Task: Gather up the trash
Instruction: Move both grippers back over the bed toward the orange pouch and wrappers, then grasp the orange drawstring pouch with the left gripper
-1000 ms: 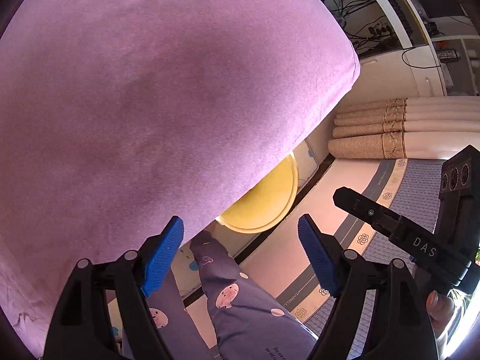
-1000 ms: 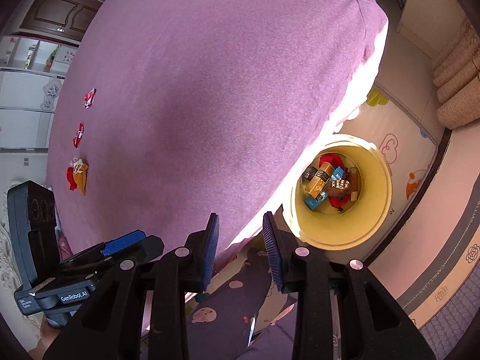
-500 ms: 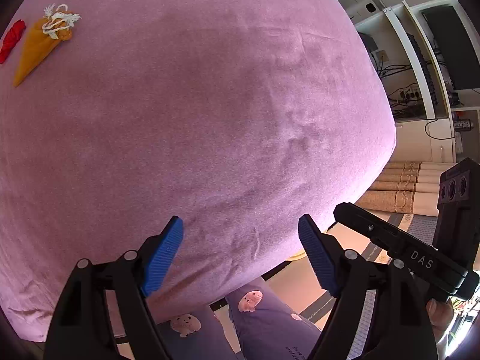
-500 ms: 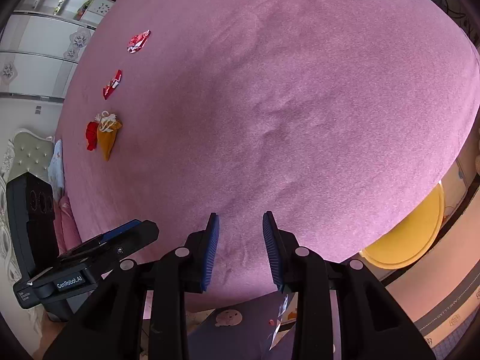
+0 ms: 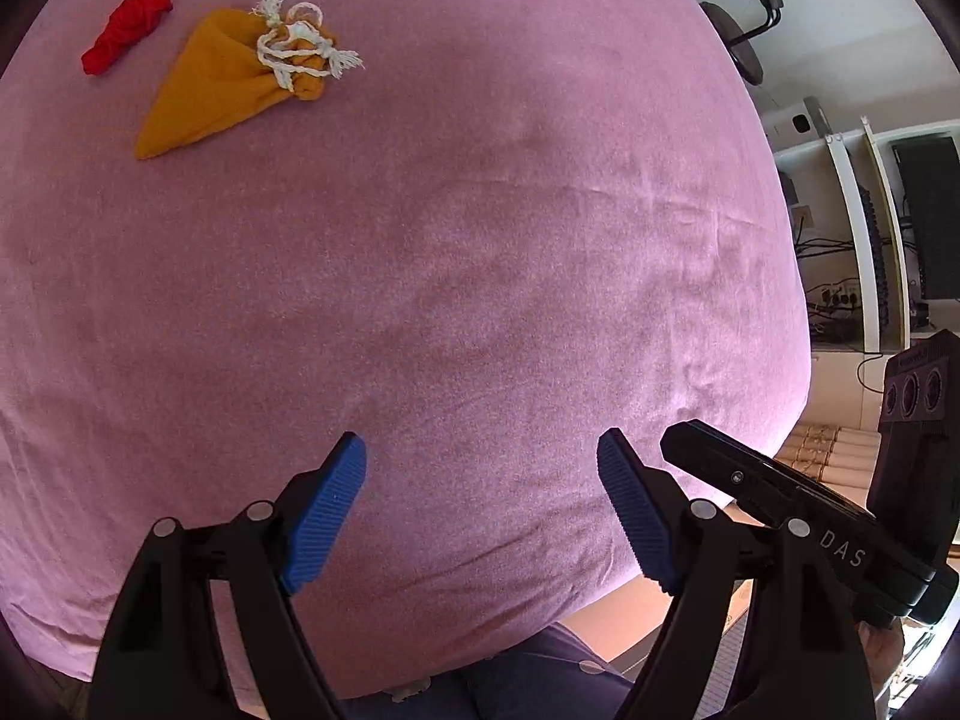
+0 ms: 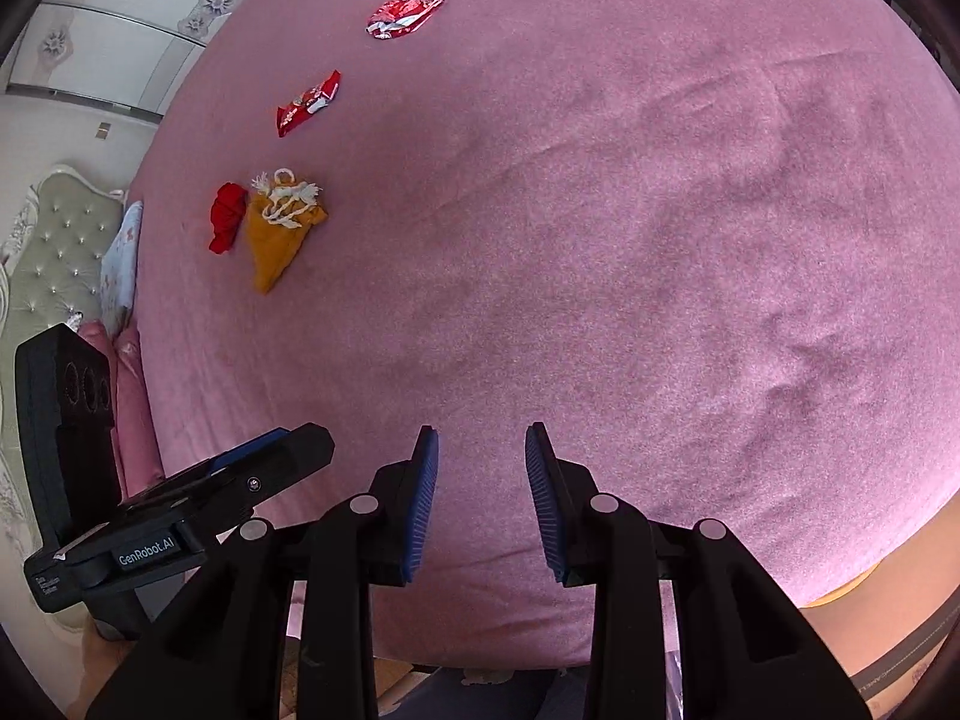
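So both views swing off the yellow bin onto the pink bed (image 5: 480, 300); left gripper (image 5: 480, 510) and right gripper (image 6: 480, 504) are released and empty, red wrappers (image 6: 309, 102) lie far across.

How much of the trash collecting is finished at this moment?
Nothing visible proves any piece is collected yet. Nothing is in hand: the left gripper and right gripper are both open and empty. Left on the bed: two red wrappers, besides an orange pouch and a red cloth.
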Tool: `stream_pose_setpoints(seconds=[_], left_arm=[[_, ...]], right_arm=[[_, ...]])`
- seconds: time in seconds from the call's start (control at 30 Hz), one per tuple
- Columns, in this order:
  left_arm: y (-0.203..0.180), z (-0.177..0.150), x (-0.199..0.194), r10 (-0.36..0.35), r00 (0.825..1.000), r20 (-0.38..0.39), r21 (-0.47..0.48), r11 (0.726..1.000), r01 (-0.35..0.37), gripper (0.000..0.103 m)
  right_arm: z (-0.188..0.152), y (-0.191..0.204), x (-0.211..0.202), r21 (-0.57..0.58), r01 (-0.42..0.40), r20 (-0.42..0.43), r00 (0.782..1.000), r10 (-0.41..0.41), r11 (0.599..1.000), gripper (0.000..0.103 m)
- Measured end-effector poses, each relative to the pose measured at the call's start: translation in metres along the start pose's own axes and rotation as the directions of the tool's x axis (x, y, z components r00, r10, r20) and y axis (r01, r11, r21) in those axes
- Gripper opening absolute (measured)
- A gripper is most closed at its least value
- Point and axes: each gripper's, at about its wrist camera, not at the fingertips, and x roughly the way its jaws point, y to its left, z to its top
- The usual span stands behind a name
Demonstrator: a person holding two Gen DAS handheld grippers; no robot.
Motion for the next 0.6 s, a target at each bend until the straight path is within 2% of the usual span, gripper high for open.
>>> stream_pose_setpoints(seconds=[0.33, 0.6], left_arm=[[0.037, 0.077, -0.007, 0.035, 0.997, 0.065, -0.152, 0.988, -0.025, 0.084], [0.069, 0.132, 0.010, 0.092, 0.993, 0.075, -0.305, 0.950, -0.065, 0.085]], right_arm=[[0.078, 0.043, 0.030, -0.102, -0.011, -0.060, 0.998, 0.005, 0.995, 0.034], [0.134, 0.064, 0.061, -0.176, -0.016, -0.106, 0.994, -0.003, 0.984, 0.034]])
